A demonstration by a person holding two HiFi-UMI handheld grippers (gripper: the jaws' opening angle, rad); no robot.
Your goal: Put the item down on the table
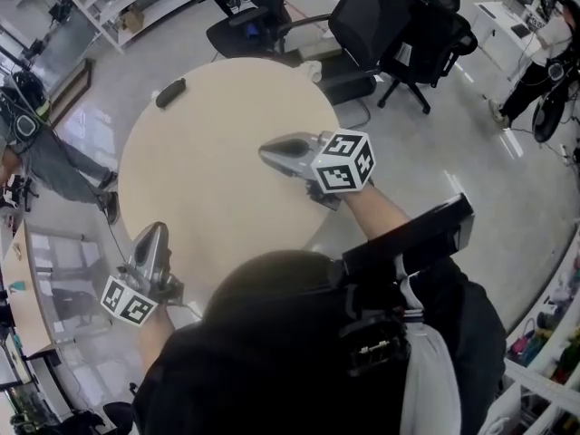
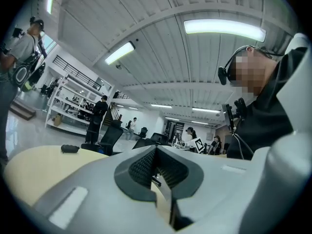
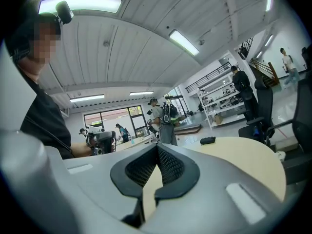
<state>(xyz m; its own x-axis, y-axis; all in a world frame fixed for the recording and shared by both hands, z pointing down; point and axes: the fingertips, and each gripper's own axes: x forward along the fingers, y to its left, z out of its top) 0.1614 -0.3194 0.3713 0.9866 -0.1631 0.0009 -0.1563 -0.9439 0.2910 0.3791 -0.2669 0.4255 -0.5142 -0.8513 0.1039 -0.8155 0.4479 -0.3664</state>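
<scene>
Small dark item (image 1: pixel 170 92) lying on the round worktop (image 1: pixel 208 188) near its far edge, well apart from both grippers. Left gripper (image 1: pixel 155 231) at the near edge, right gripper (image 1: pixel 268 152) over the middle; fingers (image 2: pixel 141 168) of both pressed together, holding nothing.

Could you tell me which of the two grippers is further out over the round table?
The right gripper, lying over the beige tabletop; the left gripper is only at its near edge.
</scene>
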